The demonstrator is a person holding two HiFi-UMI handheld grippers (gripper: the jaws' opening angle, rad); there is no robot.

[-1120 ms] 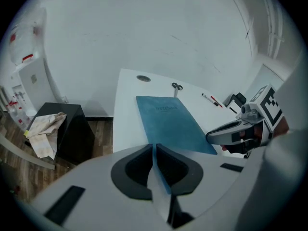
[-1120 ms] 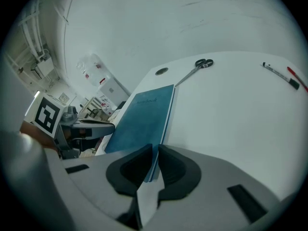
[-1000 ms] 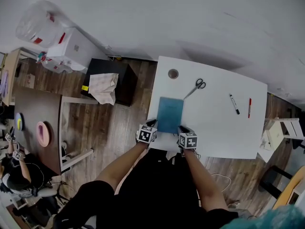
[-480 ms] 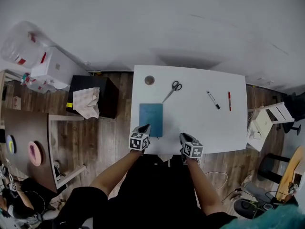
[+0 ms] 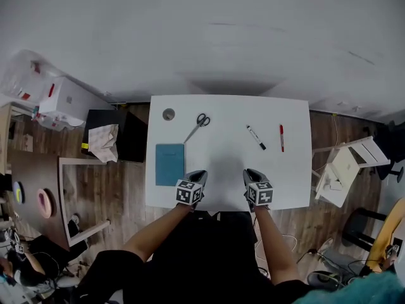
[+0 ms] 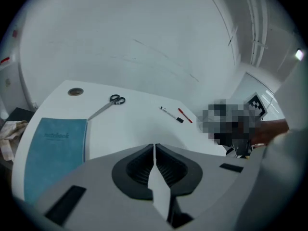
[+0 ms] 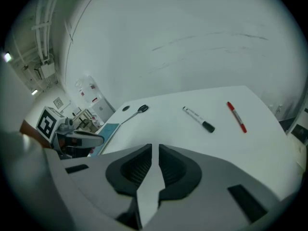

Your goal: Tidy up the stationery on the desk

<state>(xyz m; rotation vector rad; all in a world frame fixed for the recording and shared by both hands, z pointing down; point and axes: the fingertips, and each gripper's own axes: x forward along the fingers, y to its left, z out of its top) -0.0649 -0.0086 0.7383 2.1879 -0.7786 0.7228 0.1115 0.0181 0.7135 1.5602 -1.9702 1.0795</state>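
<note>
A teal notebook (image 5: 169, 164) (image 6: 53, 153) lies flat at the left of the white desk (image 5: 228, 182). Beyond it are scissors (image 5: 197, 125) (image 6: 108, 105) and a small round disc (image 5: 168, 114). A black-capped marker (image 5: 255, 137) (image 7: 198, 119) and a red pen (image 5: 281, 137) (image 7: 236, 116) lie to the right. My left gripper (image 5: 197, 175) (image 6: 154, 146) hovers at the near edge, just right of the notebook. Its jaws have just been closing and stand shut on nothing. My right gripper (image 5: 251, 173) (image 7: 155, 147) hangs beside it, shut and empty.
A black cabinet (image 5: 120, 135) with a crumpled cloth (image 5: 103, 141) stands left of the desk. A white chair (image 5: 342, 166) is at its right end. A brown table (image 5: 38, 170) and white boxes (image 5: 63, 103) are farther left. A white wall runs behind the desk.
Both grippers have left the notebook's near edge and drawn back and up. The notebook lies alone on the desk, left of the left gripper.
</note>
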